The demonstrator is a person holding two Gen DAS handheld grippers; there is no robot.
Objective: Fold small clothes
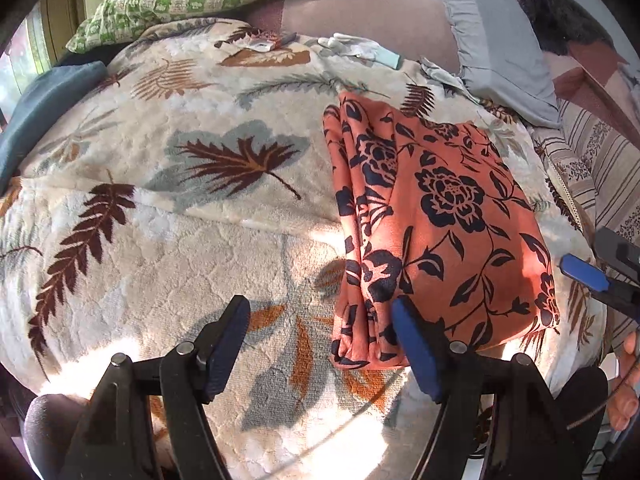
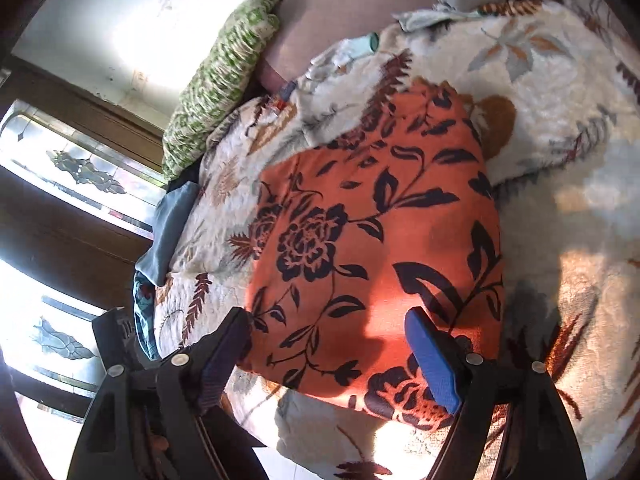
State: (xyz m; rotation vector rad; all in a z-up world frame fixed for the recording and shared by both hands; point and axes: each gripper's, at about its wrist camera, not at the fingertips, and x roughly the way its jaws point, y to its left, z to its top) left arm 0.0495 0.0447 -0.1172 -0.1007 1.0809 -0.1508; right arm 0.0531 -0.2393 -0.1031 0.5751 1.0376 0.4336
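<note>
Both grippers, left [image 1: 320, 344] and right [image 2: 328, 356], jaws apart, above one folded orange cloth [image 1: 432, 216] on one blanket [image 1: 160, 240]

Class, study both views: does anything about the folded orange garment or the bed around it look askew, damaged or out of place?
Nothing stands out. The orange floral garment lies folded on the leaf-print blanket, layers slightly fanned along one edge. Small items lie beyond it. No damage visible.
</note>
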